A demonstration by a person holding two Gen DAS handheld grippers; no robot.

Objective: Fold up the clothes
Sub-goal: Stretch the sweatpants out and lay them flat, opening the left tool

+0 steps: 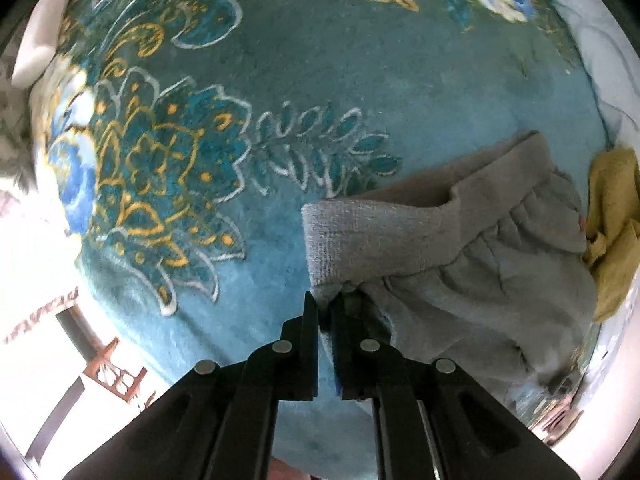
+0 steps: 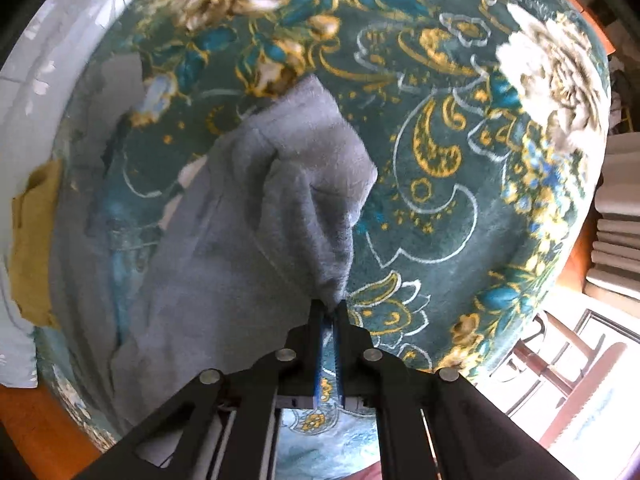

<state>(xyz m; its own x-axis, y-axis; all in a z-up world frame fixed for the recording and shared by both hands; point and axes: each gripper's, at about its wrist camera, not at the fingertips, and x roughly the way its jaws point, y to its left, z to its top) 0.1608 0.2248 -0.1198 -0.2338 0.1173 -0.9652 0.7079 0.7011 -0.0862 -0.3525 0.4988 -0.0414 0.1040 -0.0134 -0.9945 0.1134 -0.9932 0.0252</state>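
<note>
Over a teal floral blanket [image 1: 340, 80], the left gripper [image 1: 325, 300] is seen pinched on a corner of the grey garment [image 1: 460, 264], right beside its ribbed hem band, with the jaws nearly together and cloth caught between them. A yellow cloth [image 1: 612, 224] lies at the garment's far edge, touching it. To the right, the right gripper [image 2: 330, 306] is clamped on another corner of the grey garment, which hangs bunched from it and trails onto the blanket. The step in hand is judged to be the lift-and-spread before a fold. Next, both corners would need to be drawn apart evenly, the cloth laid flat, and the grips kept firm so nothing slips.
</note>
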